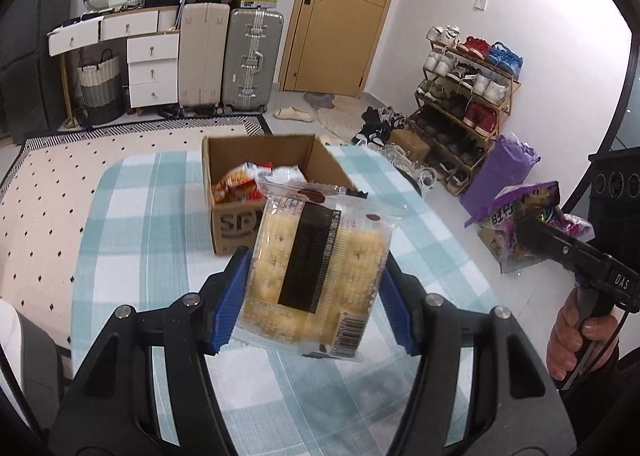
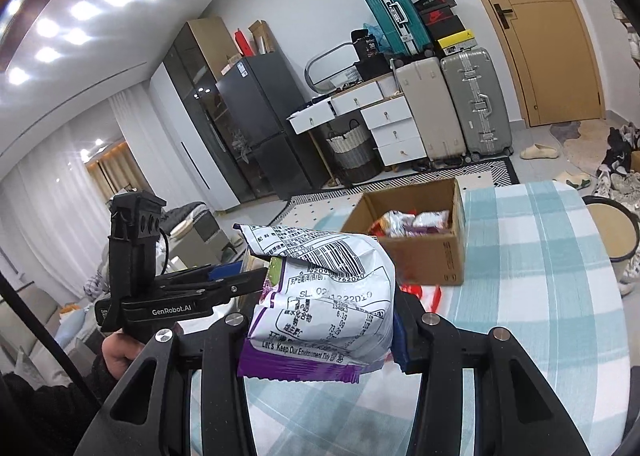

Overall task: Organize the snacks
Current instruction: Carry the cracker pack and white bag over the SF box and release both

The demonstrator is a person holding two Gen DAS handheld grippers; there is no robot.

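Observation:
My left gripper (image 1: 312, 296) is shut on a clear packet of pale crackers (image 1: 320, 264) with a dark label, held above the checked tablecloth (image 1: 132, 240). Behind it stands an open cardboard box (image 1: 236, 223) with several snack packets inside. My right gripper (image 2: 320, 320) is shut on a white and purple snack bag (image 2: 320, 296), printed side up. In the left wrist view that purple bag (image 1: 524, 215) hangs at the right in the right gripper, above a hand (image 1: 576, 336). The box (image 2: 424, 256) lies ahead and to the right in the right wrist view. A red packet (image 2: 420, 292) lies before it.
The round table (image 2: 532, 296) carries the blue-and-white cloth. A cream bucket (image 2: 612, 228) stands on the floor at its right. Suitcases (image 1: 230, 59), white drawers (image 1: 154, 67), a woven basket (image 1: 100, 87) and a shoe rack (image 1: 464, 103) line the walls. A dotted rug (image 1: 48, 195) lies left.

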